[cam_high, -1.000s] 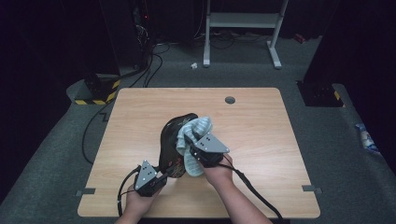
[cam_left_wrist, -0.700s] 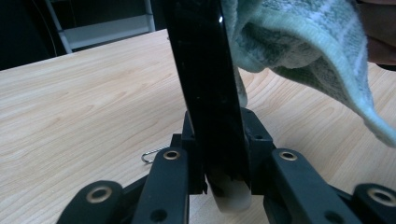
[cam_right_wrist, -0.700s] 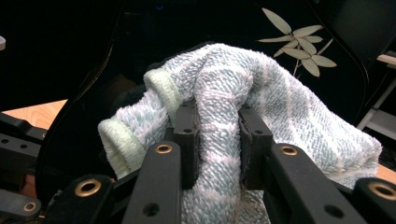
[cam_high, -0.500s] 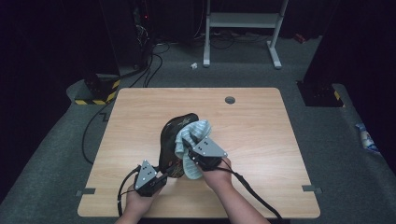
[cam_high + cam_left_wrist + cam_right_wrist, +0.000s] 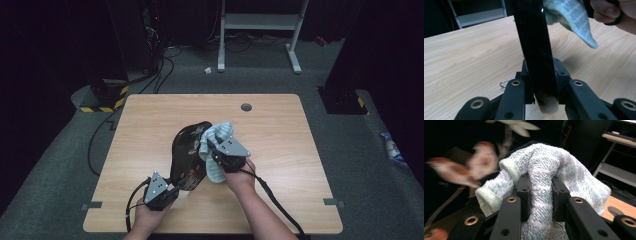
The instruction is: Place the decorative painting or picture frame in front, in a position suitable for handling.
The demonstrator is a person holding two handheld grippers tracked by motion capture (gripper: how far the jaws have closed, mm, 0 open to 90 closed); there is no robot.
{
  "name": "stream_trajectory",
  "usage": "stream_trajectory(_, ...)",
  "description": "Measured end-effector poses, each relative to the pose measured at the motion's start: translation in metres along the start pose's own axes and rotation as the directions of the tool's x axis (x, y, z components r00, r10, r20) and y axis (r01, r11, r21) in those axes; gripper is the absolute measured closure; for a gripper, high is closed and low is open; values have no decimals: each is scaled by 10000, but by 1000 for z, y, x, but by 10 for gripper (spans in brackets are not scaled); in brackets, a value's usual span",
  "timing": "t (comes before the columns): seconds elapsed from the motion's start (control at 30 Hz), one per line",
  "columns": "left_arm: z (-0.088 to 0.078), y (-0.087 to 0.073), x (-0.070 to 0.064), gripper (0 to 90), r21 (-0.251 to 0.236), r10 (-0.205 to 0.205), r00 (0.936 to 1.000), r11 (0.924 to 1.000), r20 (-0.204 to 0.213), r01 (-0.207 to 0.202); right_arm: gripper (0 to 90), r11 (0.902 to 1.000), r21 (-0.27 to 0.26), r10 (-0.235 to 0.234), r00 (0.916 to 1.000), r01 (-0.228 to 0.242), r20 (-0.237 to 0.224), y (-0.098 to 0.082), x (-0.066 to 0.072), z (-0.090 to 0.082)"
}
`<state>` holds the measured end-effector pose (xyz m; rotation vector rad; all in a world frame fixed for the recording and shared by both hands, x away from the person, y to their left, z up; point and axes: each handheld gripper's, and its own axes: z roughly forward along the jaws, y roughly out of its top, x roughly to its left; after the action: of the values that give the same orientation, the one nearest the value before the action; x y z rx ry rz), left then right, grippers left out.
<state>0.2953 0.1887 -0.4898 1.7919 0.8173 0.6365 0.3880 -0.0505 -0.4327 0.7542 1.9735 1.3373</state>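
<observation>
A black lacquered tray [image 5: 187, 150] with painted flowers stands on edge over the wooden table [image 5: 150, 115], tilted away from me. My left gripper [image 5: 172, 192] is shut on its near rim; in the left gripper view the tray [image 5: 534, 37] rises edge-on between the jaws of that gripper [image 5: 541, 86]. My right gripper [image 5: 220, 155] is shut on a bunched light-blue towel [image 5: 220, 132] and holds it against the tray's right face. The right gripper view has the towel [image 5: 544, 170] pinched in that gripper [image 5: 540, 192], with the painted tray surface [image 5: 456, 170] blurred behind.
A round cable hole [image 5: 246, 107] sits near the table's far edge. Beyond the table stand a white frame [image 5: 260, 30], dark equipment and floor cables [image 5: 150, 70]. A small wire loop [image 5: 504, 83] lies on the wood by my left gripper.
My right gripper has slid the towel a little across the tray's face, toward the far right. The left gripper and the tray have stayed put.
</observation>
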Motion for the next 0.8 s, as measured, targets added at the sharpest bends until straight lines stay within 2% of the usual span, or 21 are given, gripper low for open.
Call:
stream_trajectory(0.07,0,0,0,756,-1,-25,10000,10000,0,25,727,9998,-94,-173,9996,171,-212,0,9,-3)
stream_trajectory(0.23,0,0,0,755,1,-37,10000,10000,-12,37,728,9993,-262,-285,9968,266,-740,-4,32,-9)
stream_trajectory(0.47,0,0,0,756,0,-62,10000,10000,15,62,727,9983,-408,-455,9927,411,-1113,-6,48,-16)
stream_trajectory(0.63,0,0,0,757,14,-60,10000,10000,5,60,726,9983,-369,-487,9940,452,-980,-5,41,-13)
stream_trajectory(0.8,0,0,0,757,3,-70,10000,10000,10,70,723,9998,-190,-107,9988,98,-473,-5,21,-5)
